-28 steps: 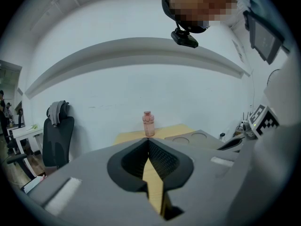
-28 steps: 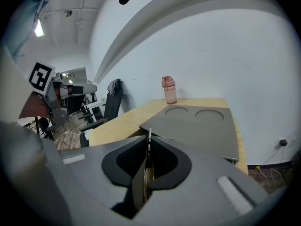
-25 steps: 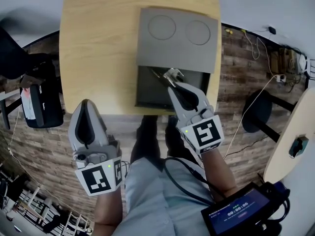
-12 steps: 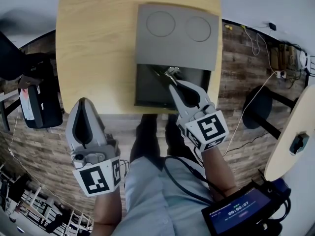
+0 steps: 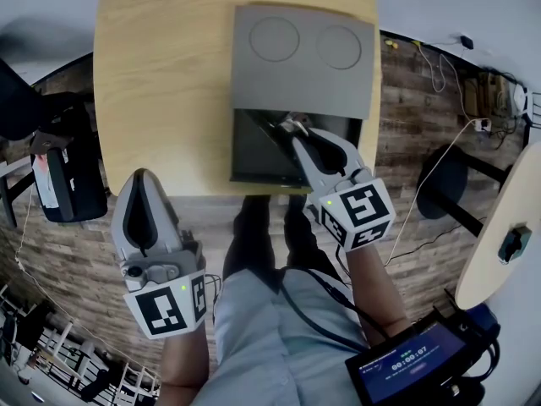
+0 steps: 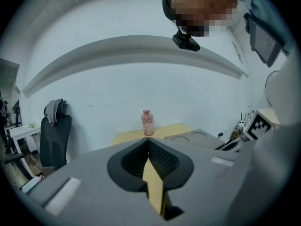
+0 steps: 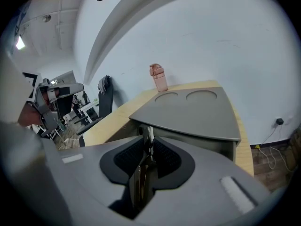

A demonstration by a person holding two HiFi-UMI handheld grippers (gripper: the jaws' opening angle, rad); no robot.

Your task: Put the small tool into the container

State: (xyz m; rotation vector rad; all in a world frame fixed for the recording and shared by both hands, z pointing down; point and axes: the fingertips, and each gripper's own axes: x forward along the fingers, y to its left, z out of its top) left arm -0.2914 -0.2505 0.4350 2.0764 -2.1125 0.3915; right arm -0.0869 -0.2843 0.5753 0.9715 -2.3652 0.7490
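Observation:
A small metal tool (image 5: 287, 126) stands between the tips of my right gripper (image 5: 297, 135), just over the open dark drawer (image 5: 254, 155) of the grey container (image 5: 300, 74). In the right gripper view the tool (image 7: 148, 135) fills the narrow gap of my right gripper (image 7: 146, 142); the jaws are opening, and the pads still touch it. The container's top (image 7: 197, 112) has two round recesses. My left gripper (image 5: 144, 178) hangs off the table's near edge, shut and empty, and in its own view my left gripper (image 6: 148, 142) points at the table.
The container sits on a wooden table (image 5: 161, 83). A pink bottle (image 6: 147, 123) stands at its far end. A black bag (image 5: 63, 180) is on the floor to the left. A tablet (image 5: 414, 366) hangs at my right hip. A second table edge (image 5: 507, 235) is at right.
My right gripper has shifted a little forward and left with the tool, further over the open drawer. The left gripper has hardly moved.

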